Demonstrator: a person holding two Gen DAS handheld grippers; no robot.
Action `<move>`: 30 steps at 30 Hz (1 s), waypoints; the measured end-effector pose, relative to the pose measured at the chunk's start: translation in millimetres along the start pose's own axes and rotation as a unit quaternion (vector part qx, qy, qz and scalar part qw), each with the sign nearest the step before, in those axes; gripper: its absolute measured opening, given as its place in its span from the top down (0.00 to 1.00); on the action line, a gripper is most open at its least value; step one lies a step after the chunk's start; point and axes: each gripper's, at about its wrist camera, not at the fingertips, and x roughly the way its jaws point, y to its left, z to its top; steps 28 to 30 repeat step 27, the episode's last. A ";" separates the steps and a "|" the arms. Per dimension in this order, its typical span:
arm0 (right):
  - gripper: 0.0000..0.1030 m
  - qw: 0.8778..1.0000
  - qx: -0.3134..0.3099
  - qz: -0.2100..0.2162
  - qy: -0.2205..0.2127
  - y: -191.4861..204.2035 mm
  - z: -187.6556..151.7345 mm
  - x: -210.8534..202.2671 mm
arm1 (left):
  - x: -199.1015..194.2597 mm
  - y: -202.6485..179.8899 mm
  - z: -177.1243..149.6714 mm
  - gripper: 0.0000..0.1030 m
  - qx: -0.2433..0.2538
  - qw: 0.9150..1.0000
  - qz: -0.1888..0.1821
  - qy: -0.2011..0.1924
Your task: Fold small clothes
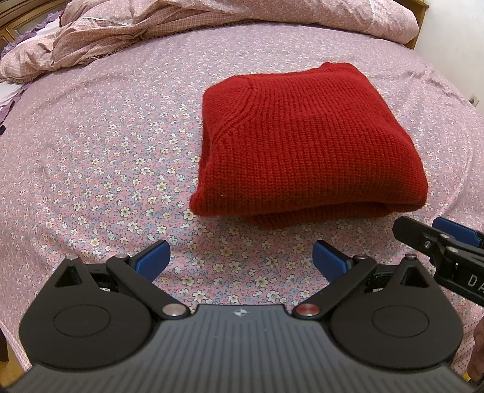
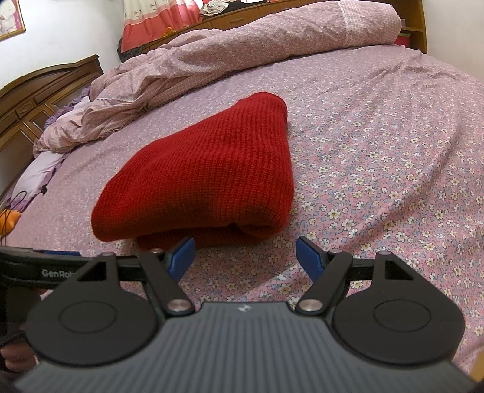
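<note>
A red knitted sweater [image 1: 302,142] lies folded into a thick rectangle on the flowered bed sheet [image 1: 99,169]; it also shows in the right wrist view [image 2: 205,178]. My left gripper [image 1: 240,257] is open and empty, just short of the sweater's near edge. My right gripper [image 2: 245,257] is open and empty, close to the sweater's near right corner, not touching it. The right gripper's tip shows at the right edge of the left wrist view [image 1: 441,238]. Part of the left gripper shows at the left of the right wrist view [image 2: 39,266].
A rumpled pink duvet [image 1: 181,21] lies along the far side of the bed [image 2: 242,48]. A wooden headboard [image 2: 36,93] stands at the left. A purple pillow [image 2: 39,172] and an orange object [image 2: 9,220] lie at the left edge.
</note>
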 end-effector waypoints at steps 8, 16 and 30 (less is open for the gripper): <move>0.27 1.000 0.001 0.000 0.001 0.1 -0.1 -0.1 | -2.3 -0.8 -0.4 0.01 -0.003 1.000 0.001 -0.005; 0.27 1.000 0.002 0.000 0.001 -0.3 0.3 -0.2 | -2.9 -4.6 -0.4 0.01 0.005 1.000 -0.006 -0.008; 0.27 1.000 0.004 -0.002 0.000 -0.8 1.3 -0.6 | -3.2 -5.2 -1.3 0.01 0.005 1.000 -0.006 -0.007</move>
